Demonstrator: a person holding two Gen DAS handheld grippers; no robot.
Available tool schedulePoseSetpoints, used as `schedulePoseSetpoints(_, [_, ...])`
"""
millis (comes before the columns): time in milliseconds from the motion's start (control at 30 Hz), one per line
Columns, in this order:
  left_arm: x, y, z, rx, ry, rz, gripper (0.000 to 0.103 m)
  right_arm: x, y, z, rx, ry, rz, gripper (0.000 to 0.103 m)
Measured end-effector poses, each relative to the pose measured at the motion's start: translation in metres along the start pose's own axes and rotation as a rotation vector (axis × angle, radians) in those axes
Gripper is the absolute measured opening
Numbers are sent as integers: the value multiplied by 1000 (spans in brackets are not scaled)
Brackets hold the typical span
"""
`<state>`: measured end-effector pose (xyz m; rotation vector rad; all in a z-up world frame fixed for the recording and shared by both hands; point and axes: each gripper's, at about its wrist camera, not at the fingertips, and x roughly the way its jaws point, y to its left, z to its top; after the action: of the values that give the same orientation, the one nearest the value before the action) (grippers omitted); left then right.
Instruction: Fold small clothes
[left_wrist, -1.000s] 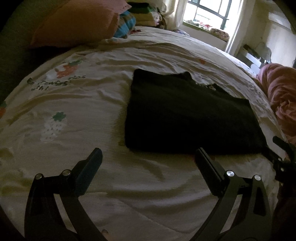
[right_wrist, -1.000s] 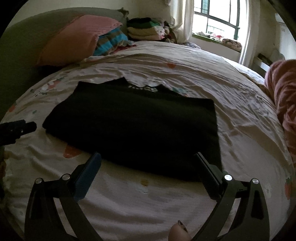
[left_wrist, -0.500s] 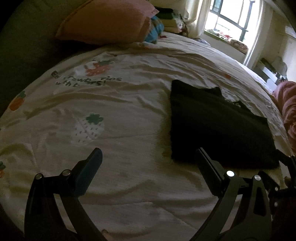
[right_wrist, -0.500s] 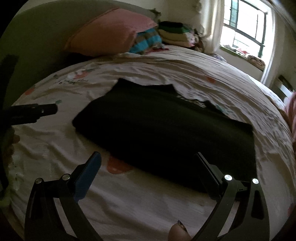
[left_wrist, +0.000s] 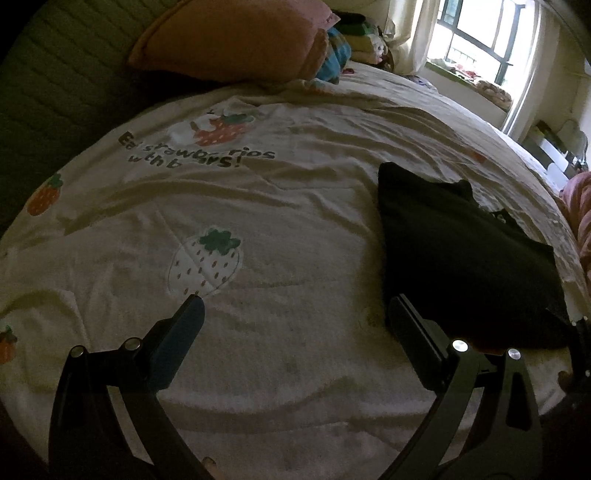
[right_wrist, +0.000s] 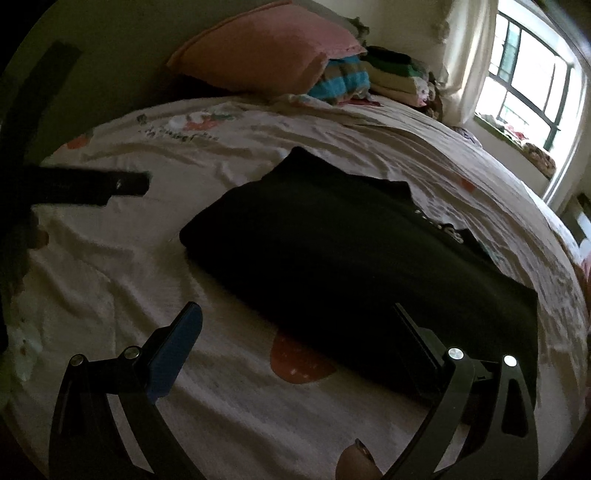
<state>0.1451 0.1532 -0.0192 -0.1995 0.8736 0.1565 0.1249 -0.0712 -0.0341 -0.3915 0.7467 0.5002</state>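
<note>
We hold the left gripper (left_wrist: 293, 314) above the bed sheet (left_wrist: 303, 369) with its jaws spread wide and nothing between them; under it lies bare sheet with a pale printed strawberry (left_wrist: 205, 264) just ahead of the left finger. The right gripper (right_wrist: 295, 321) is likewise wide open and empty, hovering over the near edge of the black shirt (right_wrist: 351, 266). That shirt, folded into a flat rectangle with a bit of white lettering showing at its far side, lies on the sheet toward the right side of the bed; in the left wrist view it (left_wrist: 461, 258) sits to the right of the gripper, its near left corner just beside the right finger. Whether either gripper touches the cloth we cannot tell. In the right wrist view one finger of the left gripper (right_wrist: 92, 184) reaches in from the left edge, well apart from the shirt. At the head of the bed a pink pillow (right_wrist: 266, 51) leans against the headboard (left_wrist: 62, 74), with a striped blue cloth (right_wrist: 343, 79) and a stack of folded clothes (right_wrist: 395, 74) beside it. A window (right_wrist: 524, 74) with a curtain (right_wrist: 465, 55) lights the far corner. A pink blanket (left_wrist: 581, 210) lies at the right edge of the bed. A fingertip (right_wrist: 356, 461) shows at the bottom of the right wrist view.
</note>
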Motion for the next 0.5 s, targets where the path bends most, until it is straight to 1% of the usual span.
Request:
schedulePoseSetpoints(200, [6,-4,12,31,4,16,93,18,19,1,-76,12,-16,98])
schedulePoseSetpoints(333, [12,-5,22,40,9,25,93,30,29,3,-130,23,-44,98])
schedulePoseSetpoints(500, [23,-5,31,21,33,4,93,46,38,6,-181,37,-88,98])
